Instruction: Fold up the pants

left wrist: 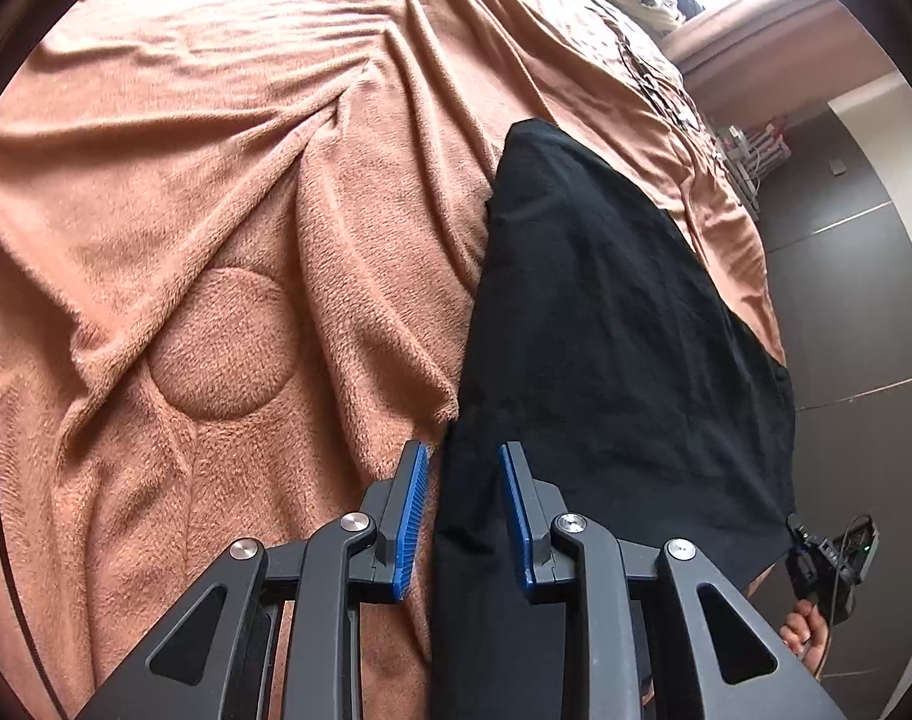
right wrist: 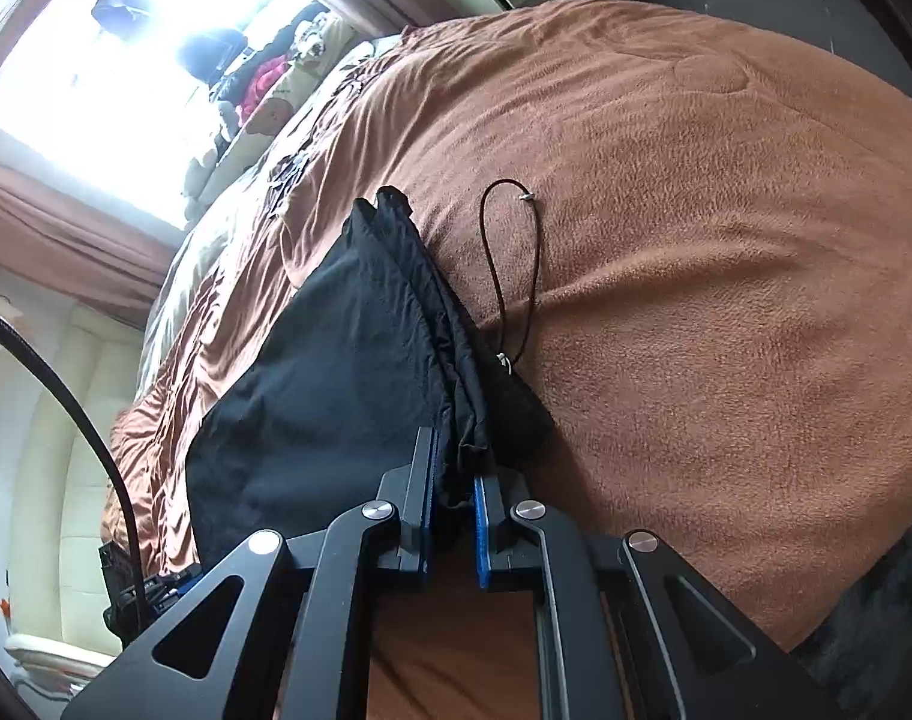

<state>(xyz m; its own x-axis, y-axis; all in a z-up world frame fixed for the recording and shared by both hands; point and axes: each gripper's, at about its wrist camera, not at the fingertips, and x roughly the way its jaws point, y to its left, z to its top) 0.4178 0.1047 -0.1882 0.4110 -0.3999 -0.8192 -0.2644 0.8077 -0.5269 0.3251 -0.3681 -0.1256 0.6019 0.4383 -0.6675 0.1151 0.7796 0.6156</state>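
Observation:
Black pants (left wrist: 606,330) lie in a long strip on a brown fleece blanket (left wrist: 216,180). My left gripper (left wrist: 463,483) hovers over their near edge. Its blue pads stand apart, and brown blanket shows between the left pad and the cloth. In the right wrist view the pants (right wrist: 336,360) are doubled over, with stacked edges along their right side. My right gripper (right wrist: 454,483) is shut on a bunched fold of that edge. A thin dark drawstring (right wrist: 516,252) with a metal tip loops out onto the blanket (right wrist: 726,270).
The bed edge drops to a dark tiled floor (left wrist: 846,300) on the right of the left wrist view. A person's hand (left wrist: 807,630) grips a black device there. Pillows and soft toys (right wrist: 276,102) sit by a bright window (right wrist: 126,60). A black cable (right wrist: 66,384) arcs at the left.

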